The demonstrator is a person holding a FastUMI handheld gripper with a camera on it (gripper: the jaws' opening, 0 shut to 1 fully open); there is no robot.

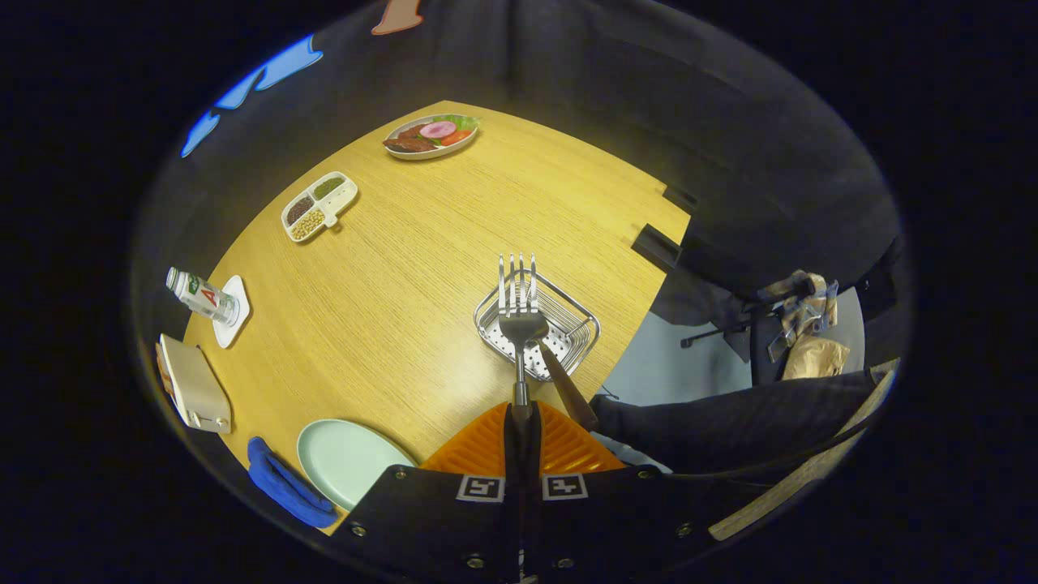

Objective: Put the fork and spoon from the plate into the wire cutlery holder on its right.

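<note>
My gripper [519,418] is shut on the handle of a metal fork [519,312], whose tines point away from me. The fork hangs above the wire cutlery holder [580,332], a square wire basket near the table's right edge. A brown-handled utensil [568,389] leans out of the holder's near side; its head lies inside and I cannot tell if it is the spoon. The pale green plate [345,458] sits to the left of my fingers, close to me, with nothing on it.
A blue cloth [284,487] lies beside the plate. Further left stand a beige box [195,385] and a small bottle [203,296] on a white coaster. A divided dish of beans [318,207] and a plate of food [430,136] sit far across the wooden table [405,268]. A person's dark-clothed leg [730,422] is at the right.
</note>
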